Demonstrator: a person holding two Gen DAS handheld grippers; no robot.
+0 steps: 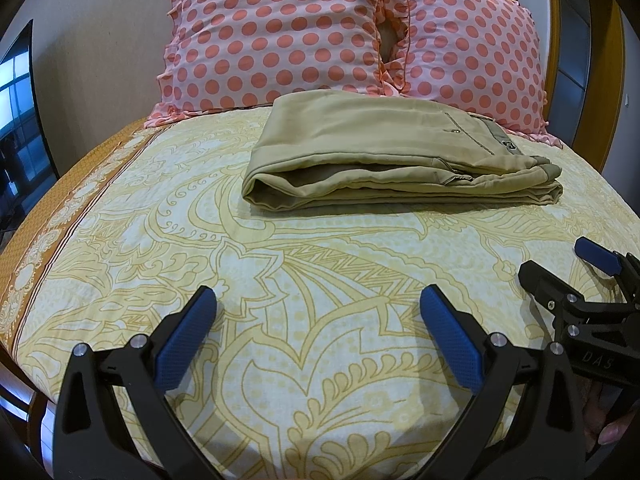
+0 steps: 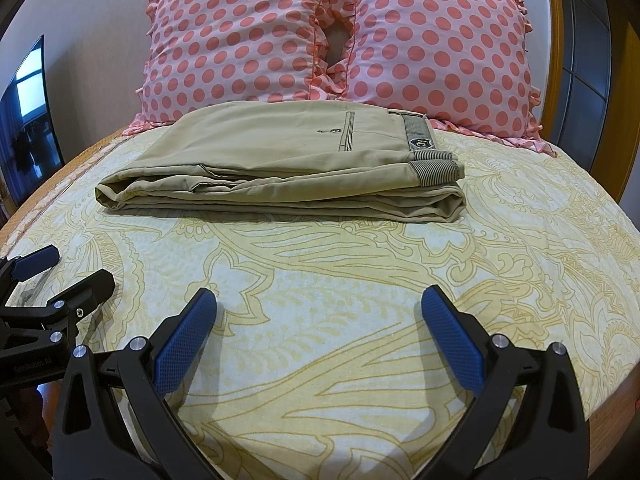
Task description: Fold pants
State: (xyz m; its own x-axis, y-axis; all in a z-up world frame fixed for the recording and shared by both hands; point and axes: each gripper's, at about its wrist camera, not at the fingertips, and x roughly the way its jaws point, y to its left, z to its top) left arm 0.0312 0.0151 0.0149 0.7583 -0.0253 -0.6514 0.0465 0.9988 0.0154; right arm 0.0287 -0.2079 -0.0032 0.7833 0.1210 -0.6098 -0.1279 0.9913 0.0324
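Khaki pants (image 1: 384, 152) lie folded in a flat stack on the bed, waistband to the right; they also show in the right wrist view (image 2: 280, 168). My left gripper (image 1: 318, 300) is open and empty, low over the sheet, well short of the pants. My right gripper (image 2: 319, 300) is open and empty, also short of the pants. The right gripper shows at the right edge of the left wrist view (image 1: 560, 264), and the left gripper at the left edge of the right wrist view (image 2: 68, 272).
The bed has a yellow patterned sheet (image 1: 280, 280) with an orange border at the left. Two pink polka-dot pillows (image 1: 280, 32) (image 1: 472, 60) lean on the wooden headboard (image 2: 560, 40) behind the pants. A dark screen (image 2: 28, 116) stands at the left.
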